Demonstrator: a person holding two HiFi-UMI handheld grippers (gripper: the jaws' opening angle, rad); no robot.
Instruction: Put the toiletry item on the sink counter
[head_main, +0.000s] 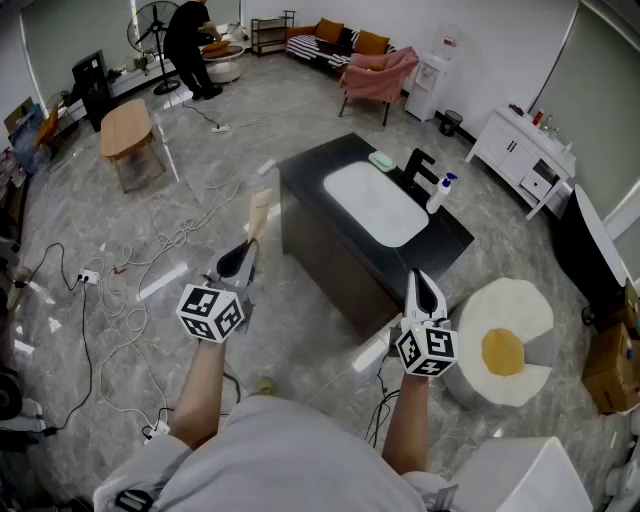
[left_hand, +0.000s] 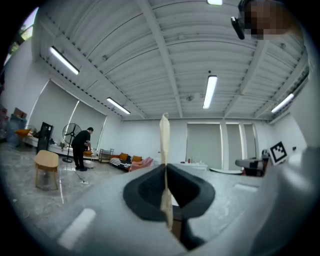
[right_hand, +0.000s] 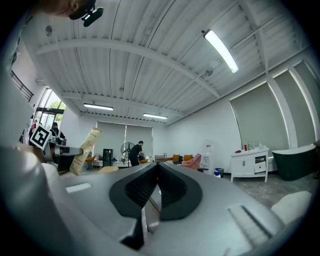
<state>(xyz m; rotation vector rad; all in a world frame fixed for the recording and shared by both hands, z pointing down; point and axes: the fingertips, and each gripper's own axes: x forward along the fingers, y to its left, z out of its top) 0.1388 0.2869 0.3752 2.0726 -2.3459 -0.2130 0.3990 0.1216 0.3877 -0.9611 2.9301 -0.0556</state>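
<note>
Jaws of the left gripper (left_hand: 165, 172) are pressing together on the lower part of a flat beige tube (left_hand: 164, 142), which is standing upright out of them. Jaws of the right gripper (right_hand: 156, 167) are meeting fully, with nothing between them. The tube is hanging in the air in front of the person, over the floor (head_main: 120, 260), near the counter (head_main: 300, 178) but not touching it. The counter, black, is carrying 1 white basin (head_main: 372, 205), 1 black faucet (head_main: 417, 167), 1 white bottle (head_main: 439, 194) with a blue top and 1 green bar (head_main: 382, 160) beside the faucet. Both grippers are pointing toward it, 1 on each side of its near corner. Status, as a judgement: the pickup is reading as done, since the tube is clamped, the carry is reading as under way, and the placing is not yet done. What is remaining: bringing the tube over a bare part of the counter, lowering it, and parting the left jaws. Bare black surface is showing along the near edge and at the left end.
</note>
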